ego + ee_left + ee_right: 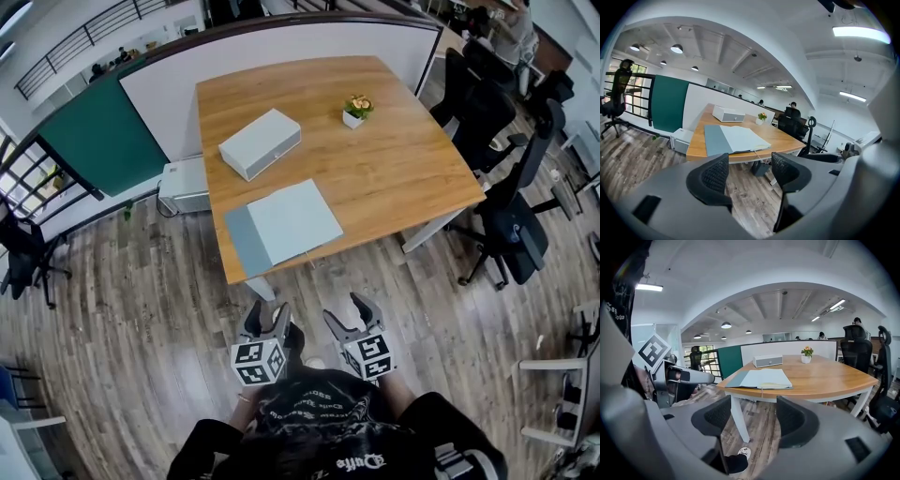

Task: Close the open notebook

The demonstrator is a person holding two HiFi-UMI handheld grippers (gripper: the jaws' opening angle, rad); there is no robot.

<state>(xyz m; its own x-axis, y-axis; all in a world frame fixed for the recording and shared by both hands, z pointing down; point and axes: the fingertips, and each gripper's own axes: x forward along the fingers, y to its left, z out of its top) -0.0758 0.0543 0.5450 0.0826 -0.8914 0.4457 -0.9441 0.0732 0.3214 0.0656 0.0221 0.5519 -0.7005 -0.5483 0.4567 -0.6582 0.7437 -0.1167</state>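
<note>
The open notebook (281, 225) lies near the front left edge of the wooden table (394, 178), with a grey-blue cover strip on its left and pale pages on its right. It also shows in the left gripper view as the notebook (736, 139) and in the right gripper view as the notebook (761, 379). My left gripper (267, 319) and right gripper (349, 314) hang side by side over the floor, short of the table's front edge and apart from the notebook. The left gripper (750, 171) is open with nothing between its jaws, and so is the right gripper (752, 416).
A white box (260, 142) and a small potted plant (356, 110) stand further back on the table. Office chairs (511, 225) crowd the right side. A white unit (183, 185) sits on the floor left of the table, by a green and white partition (103, 131).
</note>
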